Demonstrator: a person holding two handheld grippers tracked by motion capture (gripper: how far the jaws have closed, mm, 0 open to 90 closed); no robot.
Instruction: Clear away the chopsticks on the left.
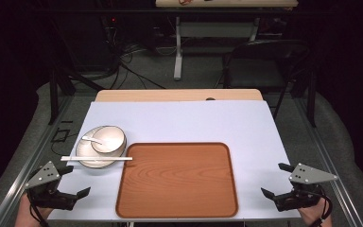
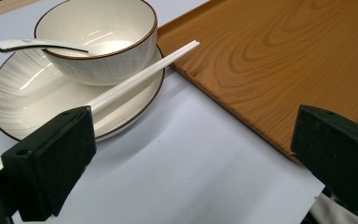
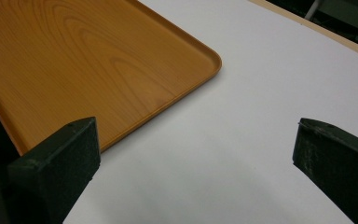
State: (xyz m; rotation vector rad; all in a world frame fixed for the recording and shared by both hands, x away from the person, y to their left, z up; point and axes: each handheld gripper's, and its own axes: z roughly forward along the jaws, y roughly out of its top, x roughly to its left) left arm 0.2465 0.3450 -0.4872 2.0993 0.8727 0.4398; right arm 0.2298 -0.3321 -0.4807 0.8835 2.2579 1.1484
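A brown wooden tray (image 1: 177, 179) lies bare in the middle of the white table top, also seen as the tray (image 2: 279, 60) and the tray (image 3: 79, 60). Left of it a white bowl (image 1: 108, 138) with a spoon (image 1: 91, 139) stands on a white plate (image 1: 87, 153). White chopsticks (image 1: 97, 158) lie across the plate, their tips over the tray's edge. In the left gripper view the bowl (image 2: 98, 39), spoon (image 2: 32, 45), plate (image 2: 23, 100) and chopsticks (image 2: 144, 74) sit ahead. My left gripper (image 1: 77, 182) is open near the front left corner. My right gripper (image 1: 275, 180) is open at the front right, over bare table.
The white table top (image 1: 179, 123) has a wooden strip (image 1: 179, 94) along its far edge. A black chair (image 1: 260, 64) and a desk frame (image 1: 179, 42) stand beyond on the floor. Metal rails (image 1: 23, 175) run along both sides.
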